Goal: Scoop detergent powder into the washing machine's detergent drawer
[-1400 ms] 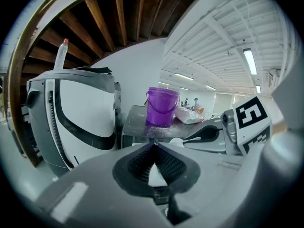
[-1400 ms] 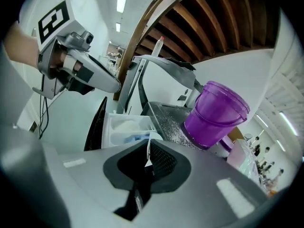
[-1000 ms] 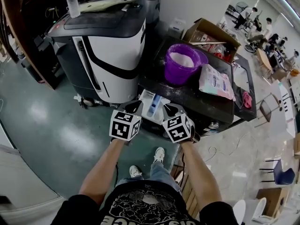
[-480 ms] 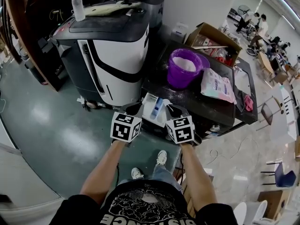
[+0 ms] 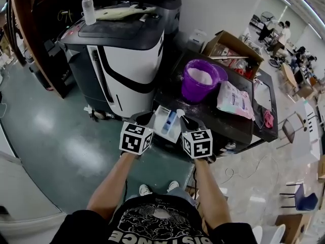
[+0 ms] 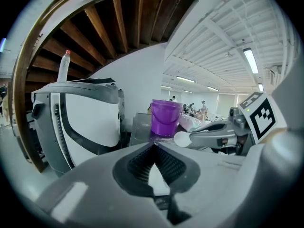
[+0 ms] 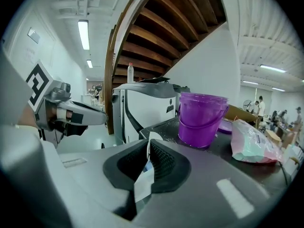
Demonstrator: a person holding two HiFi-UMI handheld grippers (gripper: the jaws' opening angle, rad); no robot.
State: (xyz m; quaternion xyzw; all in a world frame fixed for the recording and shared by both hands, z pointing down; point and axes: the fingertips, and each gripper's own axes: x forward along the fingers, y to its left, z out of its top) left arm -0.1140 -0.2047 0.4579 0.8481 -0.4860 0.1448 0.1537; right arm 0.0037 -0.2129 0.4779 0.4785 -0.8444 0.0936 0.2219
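Note:
The white detergent drawer (image 5: 163, 117), with a blue insert, stands pulled out of the black washing machine (image 5: 223, 118) just ahead of both grippers. On the machine's top sits a purple bucket (image 5: 199, 80) with white powder in it. My right gripper (image 5: 184, 118) is shut on a white scoop (image 6: 182, 138), whose bowl pokes out past the fingertips over the drawer's right side. My left gripper (image 5: 143, 118) is shut with nothing in it, at the drawer's left edge. From the right gripper view the bucket (image 7: 203, 119) is close ahead.
A pink-and-white detergent bag (image 5: 234, 99) lies right of the bucket. A grey-and-white machine (image 5: 127, 50) with a water bottle (image 5: 89, 8) on top stands at the left. A cardboard box (image 5: 231, 47) sits behind. People (image 5: 277, 32) are at the far right.
The head view has shifted a little. Both grippers stay in front of the drawer; the right one has drifted slightly right and nearer to me with the scoop.

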